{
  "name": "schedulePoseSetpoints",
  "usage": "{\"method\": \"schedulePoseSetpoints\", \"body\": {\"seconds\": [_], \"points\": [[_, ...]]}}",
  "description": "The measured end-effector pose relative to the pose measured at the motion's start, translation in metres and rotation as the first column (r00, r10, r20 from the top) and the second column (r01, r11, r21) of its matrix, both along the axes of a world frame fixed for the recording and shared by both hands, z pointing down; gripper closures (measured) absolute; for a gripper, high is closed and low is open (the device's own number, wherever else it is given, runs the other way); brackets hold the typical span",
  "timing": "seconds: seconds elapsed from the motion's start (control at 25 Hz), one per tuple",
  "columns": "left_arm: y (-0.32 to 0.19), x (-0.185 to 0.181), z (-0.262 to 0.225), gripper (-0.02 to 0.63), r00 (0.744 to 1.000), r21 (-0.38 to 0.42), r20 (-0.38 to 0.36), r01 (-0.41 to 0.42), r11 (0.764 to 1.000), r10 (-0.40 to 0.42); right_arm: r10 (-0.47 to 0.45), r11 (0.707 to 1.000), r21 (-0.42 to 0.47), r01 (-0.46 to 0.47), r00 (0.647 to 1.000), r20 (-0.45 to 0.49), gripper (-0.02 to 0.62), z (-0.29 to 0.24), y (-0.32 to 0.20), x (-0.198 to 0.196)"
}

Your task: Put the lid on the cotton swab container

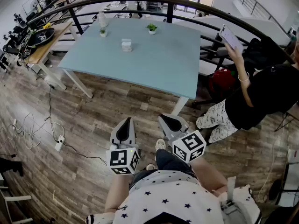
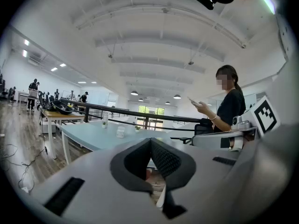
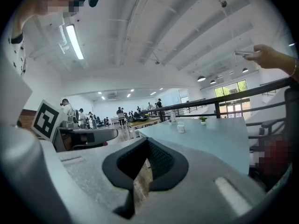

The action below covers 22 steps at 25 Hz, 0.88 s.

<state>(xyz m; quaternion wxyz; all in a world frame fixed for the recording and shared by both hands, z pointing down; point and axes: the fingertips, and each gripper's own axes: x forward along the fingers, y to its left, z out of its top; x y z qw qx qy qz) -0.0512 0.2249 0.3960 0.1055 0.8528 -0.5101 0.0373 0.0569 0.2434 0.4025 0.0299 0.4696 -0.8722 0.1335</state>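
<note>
Floor [image 1: 93,120]: wood planks that fill most of the head view; a loose cable [image 1: 28,129] runs over it at the left to a white power strip [image 1: 59,143].
Desk [image 1: 154,55]: pale blue top on white legs, standing ahead of the person, well apart from both grippers.
Railing [image 1: 187,3]: dark curved bars running behind the desk.
Bystander [image 1: 261,92]: stands just beside the desk's right end in a black top, holding up a phone [image 1: 230,36].
Side bench [image 1: 44,43]: wooden, left of the desk, with dark gear on it.
Left gripper [image 1: 125,125]: held low over the floor near the person's body; its jaws are pressed together with nothing between them, and its marker cube faces the camera.
Right gripper [image 1: 170,121]: just beside the left one, also over the floor; its jaws are pressed together and hold nothing.
Cotton swab container [image 1: 126,45]: small and whitish, upright on the desk's far half, left of centre; too small to tell whether its lid is on.
Potted plants: one [image 1: 152,29] near the far edge behind the container, another [image 1: 103,32] toward the far left corner.
</note>
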Motion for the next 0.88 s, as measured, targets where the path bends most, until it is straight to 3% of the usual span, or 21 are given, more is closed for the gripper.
{"method": "schedulePoseSetpoints", "body": {"seconds": [0.32,0.88], "points": [[0.032,-0.01,-0.006,0.603,1.0,0.015,-0.01,0.006,1.0,-0.006,-0.01,1.0,0.013,0.01,1.0,-0.013,0.591,-0.003,0.029,-0.011],[0.046,-0.022,-0.012,0.603,1.0,0.029,-0.016,0.015,0.999,-0.014,-0.033,0.999,0.021,0.033,0.999,-0.01,0.591,-0.008,0.041,-0.026]]}}
